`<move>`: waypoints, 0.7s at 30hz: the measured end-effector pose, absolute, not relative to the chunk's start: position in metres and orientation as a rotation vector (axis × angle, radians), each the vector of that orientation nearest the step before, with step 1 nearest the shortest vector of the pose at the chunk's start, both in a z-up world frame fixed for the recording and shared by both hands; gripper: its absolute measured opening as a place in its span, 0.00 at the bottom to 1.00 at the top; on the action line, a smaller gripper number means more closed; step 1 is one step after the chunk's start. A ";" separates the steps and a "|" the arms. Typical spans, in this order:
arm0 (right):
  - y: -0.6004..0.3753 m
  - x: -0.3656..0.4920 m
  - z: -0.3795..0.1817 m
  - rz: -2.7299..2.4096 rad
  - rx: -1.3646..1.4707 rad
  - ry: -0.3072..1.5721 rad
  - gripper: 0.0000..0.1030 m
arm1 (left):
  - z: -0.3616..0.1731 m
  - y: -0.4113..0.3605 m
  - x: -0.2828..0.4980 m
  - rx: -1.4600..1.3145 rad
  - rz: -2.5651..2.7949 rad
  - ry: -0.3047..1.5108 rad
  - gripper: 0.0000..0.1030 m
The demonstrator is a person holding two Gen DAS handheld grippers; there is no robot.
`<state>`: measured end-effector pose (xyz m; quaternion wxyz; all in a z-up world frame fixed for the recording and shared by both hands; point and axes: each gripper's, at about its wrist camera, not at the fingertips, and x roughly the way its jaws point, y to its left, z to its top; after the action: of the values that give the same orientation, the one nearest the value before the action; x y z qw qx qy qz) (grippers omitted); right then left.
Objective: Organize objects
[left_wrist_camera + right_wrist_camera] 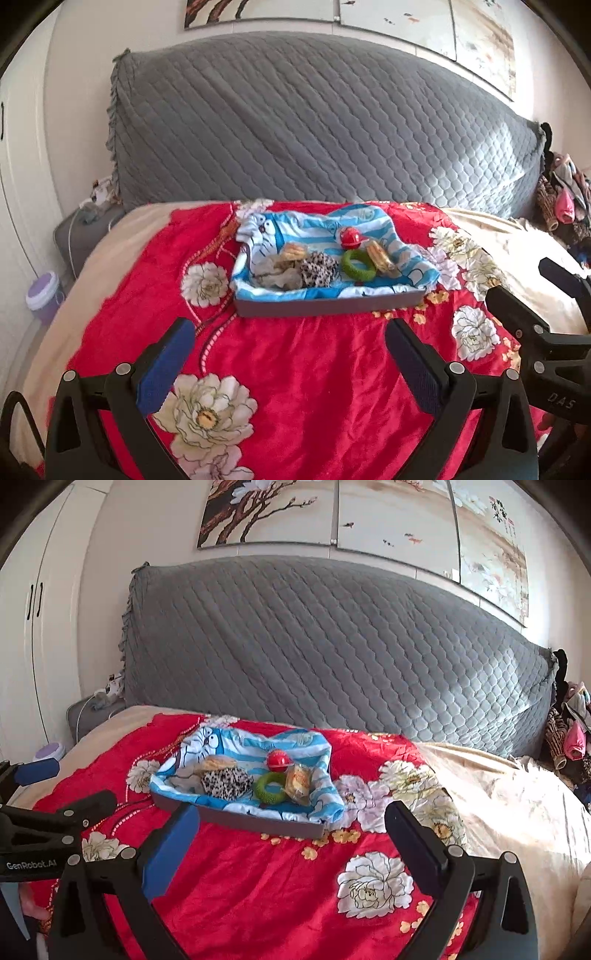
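A shallow grey tray [332, 304] lined with a blue cartoon cloth [369, 218] lies on the red floral blanket [295, 369]. In it are a red toy helmet [351, 238], a green ring [357, 264], a leopard-print scrunchie [318, 271], two wrapped snacks [380, 256] and a crumpled beige cloth [275, 275]. My left gripper [290, 328] is open and empty, short of the tray's front wall. My right gripper [291, 810] is open and empty too, near the tray [258, 821] and its green ring [271, 786]. Each gripper shows at the edge of the other's view.
A grey quilted headboard [314, 122] rises behind the bed. Beige sheet [498, 797] spreads to the right of the blanket. A purple bin [44, 295] and a grey nightstand [85, 232] stand at the left; a heap of clothes [572, 731] lies at the far right.
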<state>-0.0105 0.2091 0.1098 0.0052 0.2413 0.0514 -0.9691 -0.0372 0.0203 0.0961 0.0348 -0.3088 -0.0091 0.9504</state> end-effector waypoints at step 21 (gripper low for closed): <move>0.214 -0.019 0.067 -3.020 0.816 0.087 0.98 | 0.052 0.009 -0.041 -0.990 2.952 -0.063 1.00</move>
<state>-0.0186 0.2144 0.0675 0.0059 0.2606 0.0277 -0.9650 -0.0414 0.0093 0.0516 0.0135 -0.3177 -0.0203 0.9479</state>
